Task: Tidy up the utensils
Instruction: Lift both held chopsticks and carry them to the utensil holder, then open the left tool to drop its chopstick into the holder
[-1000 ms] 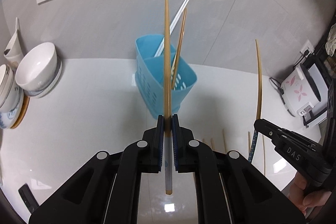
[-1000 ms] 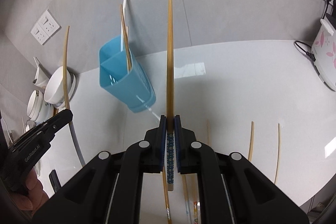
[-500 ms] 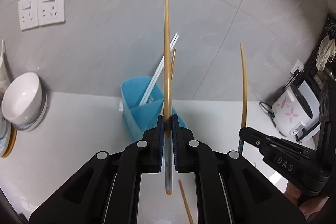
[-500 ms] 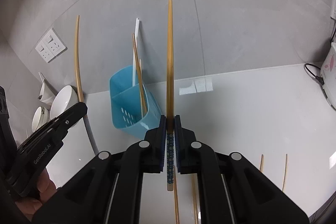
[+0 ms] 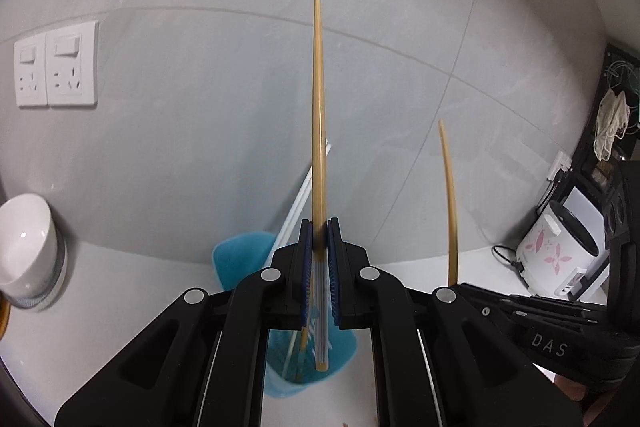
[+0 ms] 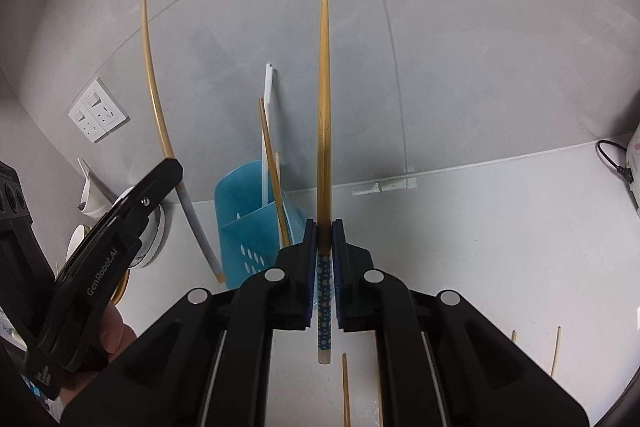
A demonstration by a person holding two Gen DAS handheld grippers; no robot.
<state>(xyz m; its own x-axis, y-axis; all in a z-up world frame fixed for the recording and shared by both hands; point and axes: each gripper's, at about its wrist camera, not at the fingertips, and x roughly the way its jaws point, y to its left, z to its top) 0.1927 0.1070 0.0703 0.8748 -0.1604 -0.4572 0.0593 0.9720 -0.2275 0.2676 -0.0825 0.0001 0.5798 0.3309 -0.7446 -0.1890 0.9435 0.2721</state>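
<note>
Left gripper (image 5: 319, 247), jaws clamped on a bamboo chopstick (image 5: 318, 115) with a pale ribbed grip end, the stick upright and its thin tip uppermost; right gripper (image 6: 324, 247), jaws likewise clamped on a second chopstick (image 6: 324, 115) whose grip end is blue with white dots; both sticks are carried above a white counter (image 6: 480, 227), near a blue holder (image 6: 240, 211) that stands against the grey wall and already contains white chopsticks (image 6: 267, 115) and a slanting bamboo one (image 6: 270, 163); probable hazards: each stick is gripped low on its length, so the long free part could swing and strike the sticks already in the holder or catch on its rim, and two grippers converging on one narrow opening could collide; a light plastic holder might tip or slide if pushed sideways; a stick released off-centre could fall outside onto the counter; surroundings: a white bowl (image 5: 28, 247) stands left of the holder, wall sockets (image 5: 56, 69) above it, a rice cooker (image 5: 556, 255) with its cable to the right; further loose chopsticks (image 6: 556, 351) lie on the counter near the right gripper, still to be collected; nothing else stands between the grippers and the holder.
</note>
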